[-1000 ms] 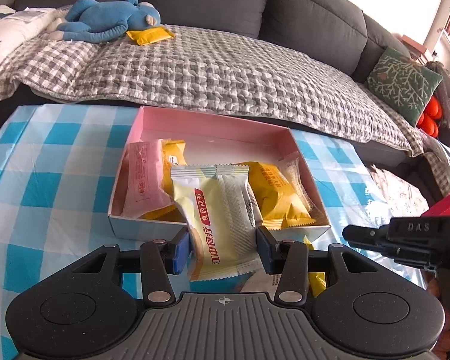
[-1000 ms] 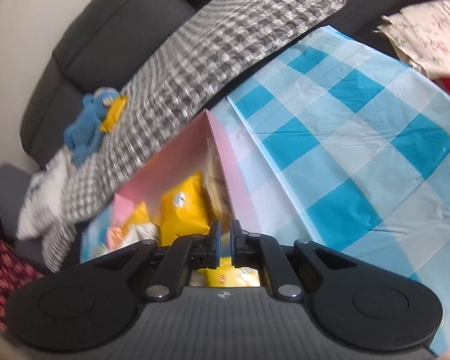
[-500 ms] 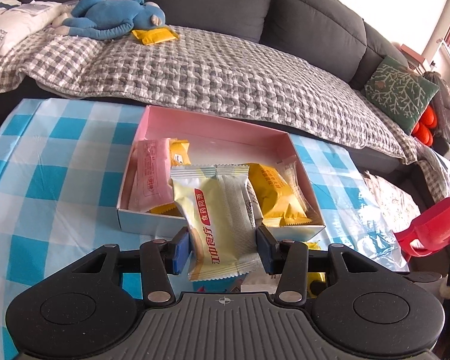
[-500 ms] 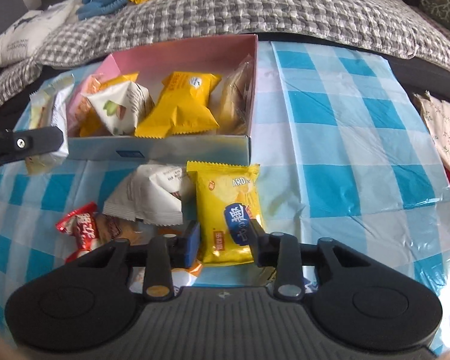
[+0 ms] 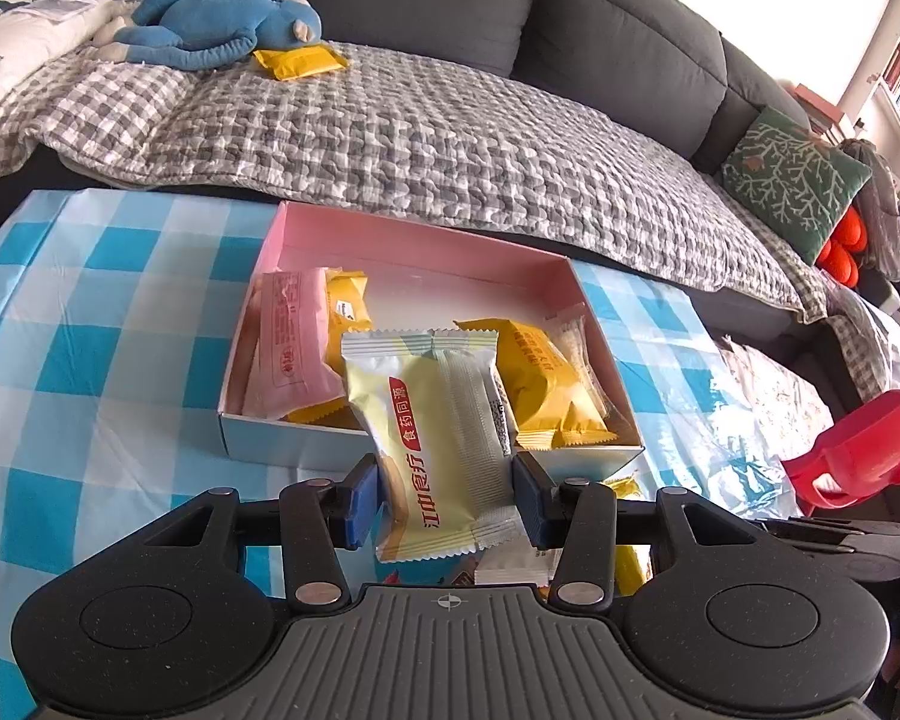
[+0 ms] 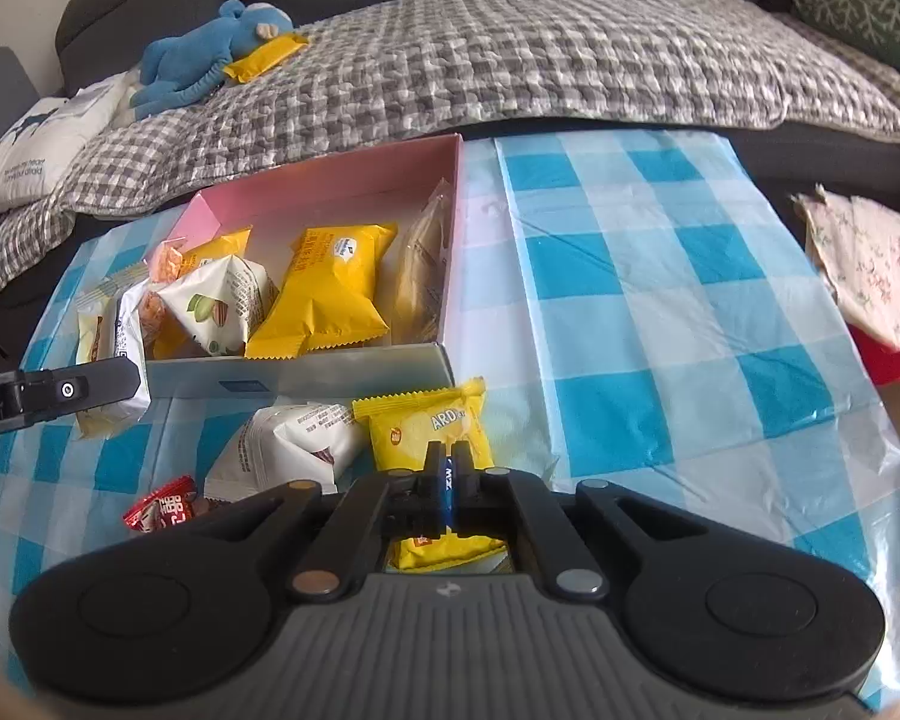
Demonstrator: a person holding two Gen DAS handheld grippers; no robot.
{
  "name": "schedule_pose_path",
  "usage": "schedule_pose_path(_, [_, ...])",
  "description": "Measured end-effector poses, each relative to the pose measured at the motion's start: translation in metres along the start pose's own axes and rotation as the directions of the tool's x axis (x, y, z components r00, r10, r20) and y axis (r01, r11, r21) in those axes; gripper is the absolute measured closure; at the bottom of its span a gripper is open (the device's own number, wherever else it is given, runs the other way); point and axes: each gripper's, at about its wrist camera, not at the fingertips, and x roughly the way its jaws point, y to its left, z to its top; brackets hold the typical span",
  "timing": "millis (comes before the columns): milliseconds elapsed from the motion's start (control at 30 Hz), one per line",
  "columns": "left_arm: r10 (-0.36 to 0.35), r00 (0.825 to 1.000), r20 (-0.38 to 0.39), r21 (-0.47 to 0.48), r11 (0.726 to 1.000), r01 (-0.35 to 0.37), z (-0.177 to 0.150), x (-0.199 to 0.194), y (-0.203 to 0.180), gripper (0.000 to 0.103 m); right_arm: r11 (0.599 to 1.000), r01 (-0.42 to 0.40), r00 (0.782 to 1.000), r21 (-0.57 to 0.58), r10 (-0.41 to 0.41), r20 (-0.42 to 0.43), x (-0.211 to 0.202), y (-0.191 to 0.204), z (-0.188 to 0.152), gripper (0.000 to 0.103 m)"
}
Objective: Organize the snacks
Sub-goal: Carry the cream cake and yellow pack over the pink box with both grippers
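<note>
My left gripper (image 5: 444, 498) is shut on a pale yellow packet with red lettering (image 5: 438, 420), held just above the near wall of the pink-lined box (image 5: 426, 240). Several snacks lie in that box: a pink packet (image 5: 288, 348) and yellow ones (image 5: 540, 372). In the right wrist view the box (image 6: 330, 378) stands behind my right gripper (image 6: 447, 474). Its jaws are pinched on the middle of a yellow packet (image 6: 426, 426) lying on the checked tablecloth. A white packet (image 6: 288, 450) and a small red packet (image 6: 162, 507) lie to its left.
A sofa with a grey checked blanket (image 5: 450, 138) runs behind the table, with a blue plush toy (image 5: 210, 24) and a yellow packet (image 5: 297, 60) on it. A red plastic thing (image 5: 858, 450) and a floral cloth (image 6: 870, 264) sit off the table's right side.
The right wrist view rolled level over the table. The right jaws stood wide around the yellow packet half a second ago and now pinch it. The left gripper kept its packet, almost still.
</note>
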Motion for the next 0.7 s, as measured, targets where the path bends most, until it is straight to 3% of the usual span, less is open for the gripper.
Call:
schedule_pose_path(33, [-0.003, 1.000, 0.002, 0.002, 1.000, 0.003, 0.000, -0.001, 0.000, 0.059, 1.000, 0.001, 1.000, -0.028, -0.001, -0.006, 0.004, 0.004, -0.001, 0.069])
schedule_pose_path(67, [-0.003, 1.000, 0.004, 0.002, 1.000, 0.003, 0.000, -0.001, 0.000, 0.059, 0.998, 0.015, 1.000, -0.057, -0.015, -0.013, 0.008, 0.007, -0.002, 0.037])
schedule_pose_path(100, [0.000, 1.000, 0.005, 0.001, 1.000, 0.000, 0.000, -0.002, 0.000, 0.059, 0.995, 0.032, 0.999, -0.094, -0.033, -0.015, 0.013, 0.011, -0.004, 0.023])
schedule_pose_path(167, [-0.001, 1.000, 0.002, -0.009, 1.000, 0.001, 0.000, -0.002, 0.002, 0.059, 0.988, 0.032, 0.998, -0.149, -0.039, -0.046, 0.026, 0.014, -0.005, 0.027])
schedule_pose_path(267, [0.007, 1.000, 0.008, 0.008, 1.000, -0.007, -0.001, -0.004, 0.000, 0.059, 0.970, 0.078, 0.991, -0.229, -0.101, -0.093, 0.048, 0.015, -0.006, 0.054])
schedule_pose_path(467, [0.001, 1.000, 0.026, 0.018, 1.000, -0.001, -0.001, -0.008, 0.000, 0.059, 0.991, 0.015, 0.999, -0.135, -0.020, -0.036, 0.017, 0.003, -0.001, 0.067])
schedule_pose_path(700, [-0.024, 0.999, 0.031, 0.026, 0.999, 0.023, 0.004, -0.006, -0.003, 0.059, 0.994, -0.100, 0.994, 0.036, 0.098, 0.044, -0.003, -0.017, 0.011, 0.068])
